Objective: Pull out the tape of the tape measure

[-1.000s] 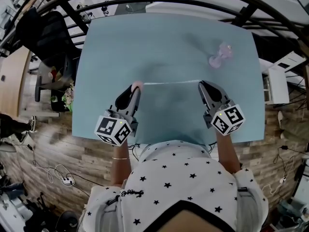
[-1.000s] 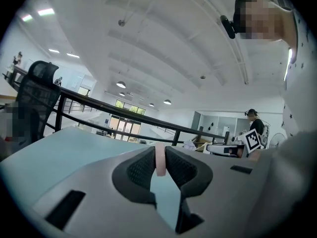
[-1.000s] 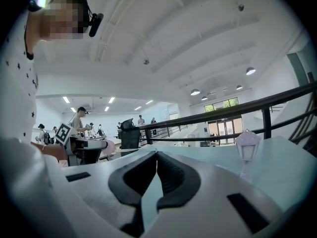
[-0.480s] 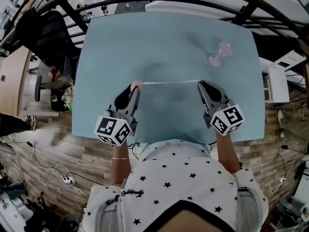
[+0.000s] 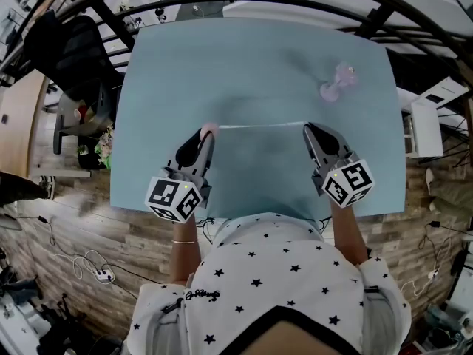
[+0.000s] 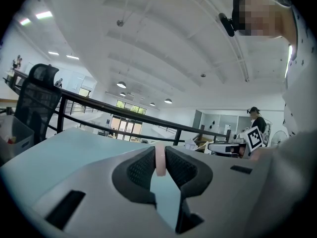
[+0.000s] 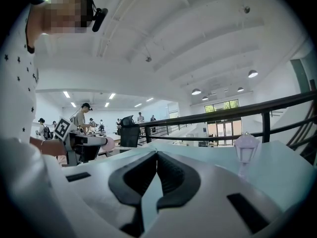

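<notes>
A small pink tape measure sits between the jaws of my left gripper, which is shut on it. In the left gripper view its pink case stands edge-on, clamped by both pads. A thin white tape runs level from the case to my right gripper, whose jaws are shut on the tape's end. In the right gripper view the jaws meet with no gap, the tape itself is too thin to make out, and the pink case shows far left. Both grippers hover over the near half of the blue table.
A small translucent pink lamp-shaped object stands at the table's far right, also in the right gripper view. A black office chair is left of the table. A black railing curves behind it.
</notes>
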`<move>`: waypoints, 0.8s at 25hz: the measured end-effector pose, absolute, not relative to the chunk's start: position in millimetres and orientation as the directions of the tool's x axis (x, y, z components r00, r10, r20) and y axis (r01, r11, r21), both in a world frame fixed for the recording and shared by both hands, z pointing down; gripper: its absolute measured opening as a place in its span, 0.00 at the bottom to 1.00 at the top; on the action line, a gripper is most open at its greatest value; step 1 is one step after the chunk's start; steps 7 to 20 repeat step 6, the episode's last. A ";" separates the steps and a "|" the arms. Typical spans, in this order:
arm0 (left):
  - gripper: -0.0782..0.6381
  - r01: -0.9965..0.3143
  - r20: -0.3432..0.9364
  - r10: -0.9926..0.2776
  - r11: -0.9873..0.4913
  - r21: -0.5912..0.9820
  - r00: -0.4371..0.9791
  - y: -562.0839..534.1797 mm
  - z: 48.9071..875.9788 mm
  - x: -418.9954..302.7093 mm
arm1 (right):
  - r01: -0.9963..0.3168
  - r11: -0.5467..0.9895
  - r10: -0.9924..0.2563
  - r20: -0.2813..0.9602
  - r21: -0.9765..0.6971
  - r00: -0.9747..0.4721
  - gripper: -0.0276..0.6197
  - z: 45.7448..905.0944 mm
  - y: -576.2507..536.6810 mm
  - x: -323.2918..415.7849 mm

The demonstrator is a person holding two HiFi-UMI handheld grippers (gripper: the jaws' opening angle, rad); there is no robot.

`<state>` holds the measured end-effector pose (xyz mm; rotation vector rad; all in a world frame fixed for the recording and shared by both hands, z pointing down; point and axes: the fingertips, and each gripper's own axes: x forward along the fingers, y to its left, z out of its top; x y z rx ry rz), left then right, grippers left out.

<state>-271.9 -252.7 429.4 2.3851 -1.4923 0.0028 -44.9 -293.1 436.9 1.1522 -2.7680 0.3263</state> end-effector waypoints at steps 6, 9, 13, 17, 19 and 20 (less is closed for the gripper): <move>0.23 -0.874 0.170 -0.874 -0.402 0.274 0.455 -255.4 427.9 -271.7 | -0.716 0.682 -0.688 0.204 -0.147 -0.697 0.05 437.2 -295.4 -44.0; 0.23 -0.874 0.170 -0.874 -0.402 0.274 0.455 -255.4 427.9 -271.7 | -0.716 0.682 -0.688 0.204 -0.147 -0.697 0.05 437.2 -295.4 -44.0; 0.23 -0.874 0.170 -0.874 -0.402 0.274 0.455 -255.4 427.9 -271.7 | -0.716 0.682 -0.688 0.204 -0.147 -0.697 0.05 437.2 -295.4 -44.0; 0.23 -0.874 0.170 -0.874 -0.402 0.274 0.455 -255.4 427.9 -271.7 | -0.716 0.682 -0.688 0.204 -0.147 -0.697 0.05 437.2 -295.4 -44.0; 0.23 -0.874 0.170 -0.874 -0.402 0.274 0.455 -255.4 427.9 -271.7 | -0.716 0.682 -0.688 0.204 -0.147 -0.697 0.05 437.2 -295.4 -44.0; 0.23 -0.874 0.170 -0.874 -0.402 0.274 0.455 -255.4 427.9 -271.7 | -0.716 0.682 -0.688 0.204 -0.147 -0.697 0.05 437.2 -295.4 -44.0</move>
